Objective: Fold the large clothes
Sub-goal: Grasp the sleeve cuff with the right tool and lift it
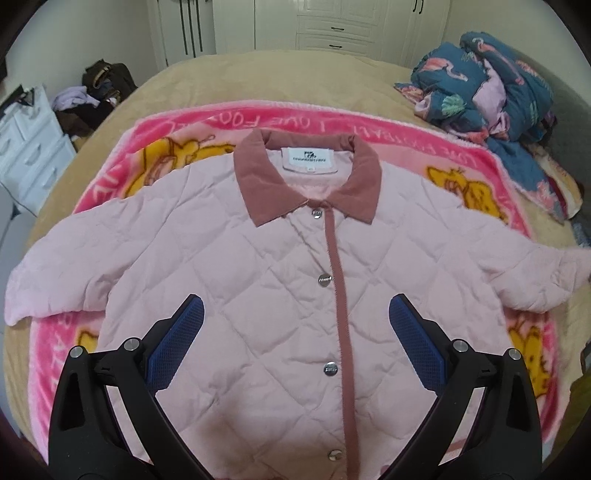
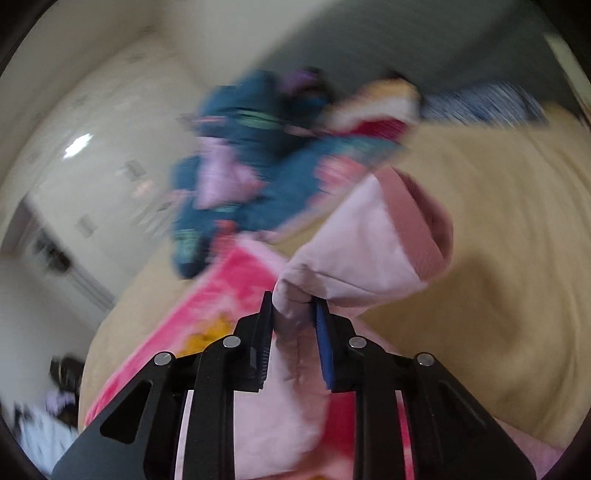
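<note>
Left tongs (image 1: 295, 314), blue ribbed pads spread wide and empty, hover above the quilted pale-pink jacket (image 1: 266, 280). The jacket lies flat, front up, snapped shut along a dusty-rose placket, with a velvety collar (image 1: 306, 177) of the same colour. Right tongs (image 2: 293, 306) are clamped on a bunched sleeve (image 2: 354, 251), its cuff banded rose. Beneath the jacket lies a fluffy pink cartoon blanket (image 1: 177, 129) on a tan bed (image 1: 295, 74). Beyond it are a crumpled teal quilt (image 1: 480, 85), white drawers (image 1: 29, 147) and wardrobes (image 1: 332, 26).

jacket (image 1: 258, 280) on blanket (image 1: 122, 147), bedding heap (image 1: 491, 96) behind right
</note>
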`<state>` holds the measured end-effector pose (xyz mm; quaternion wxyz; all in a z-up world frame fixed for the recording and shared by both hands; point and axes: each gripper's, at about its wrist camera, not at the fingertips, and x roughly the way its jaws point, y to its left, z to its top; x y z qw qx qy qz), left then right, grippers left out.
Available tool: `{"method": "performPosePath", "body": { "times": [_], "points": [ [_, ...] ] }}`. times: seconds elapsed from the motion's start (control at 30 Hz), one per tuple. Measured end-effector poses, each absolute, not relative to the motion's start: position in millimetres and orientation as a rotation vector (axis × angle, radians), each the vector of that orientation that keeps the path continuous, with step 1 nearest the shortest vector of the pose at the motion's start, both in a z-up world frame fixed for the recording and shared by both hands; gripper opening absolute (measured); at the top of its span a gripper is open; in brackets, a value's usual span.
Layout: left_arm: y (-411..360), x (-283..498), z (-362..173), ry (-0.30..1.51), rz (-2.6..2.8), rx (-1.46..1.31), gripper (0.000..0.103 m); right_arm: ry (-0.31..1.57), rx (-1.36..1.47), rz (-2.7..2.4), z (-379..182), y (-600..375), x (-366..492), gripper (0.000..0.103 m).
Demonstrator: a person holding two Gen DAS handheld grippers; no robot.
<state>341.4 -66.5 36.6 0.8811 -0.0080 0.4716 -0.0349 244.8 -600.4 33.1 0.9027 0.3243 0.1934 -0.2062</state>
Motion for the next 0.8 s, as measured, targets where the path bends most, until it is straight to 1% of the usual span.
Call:
{"method": "performPosePath", "body": {
  "times": [0.13, 0.37, 0.6, 0.8],
  "points": [
    [-48.4, 347.7, 49.5, 0.960, -0.067, -0.036, 0.094, 0.337, 0.559, -0.259, 80.0, -542.0, 263.9, 0.021],
    [-1.7, 353.3, 58.3, 0.935, -0.035, -0.083, 0.094, 0.313, 0.455, -0.046, 127.2, -445.5, 306.5, 0.021],
    [50.7, 355.0, 60.0, 0.901, 0.002, -0.165, 0.094, 0.316, 0.407, 0.092, 148.8, -371.9, 335.6, 0.021],
    [82.0, 349.9, 58.6, 0.853, 0.010, -0.217, 0.094, 0.340, 0.351, 0.190, 145.8, -300.2, 347.6, 0.021]
  ]
}}
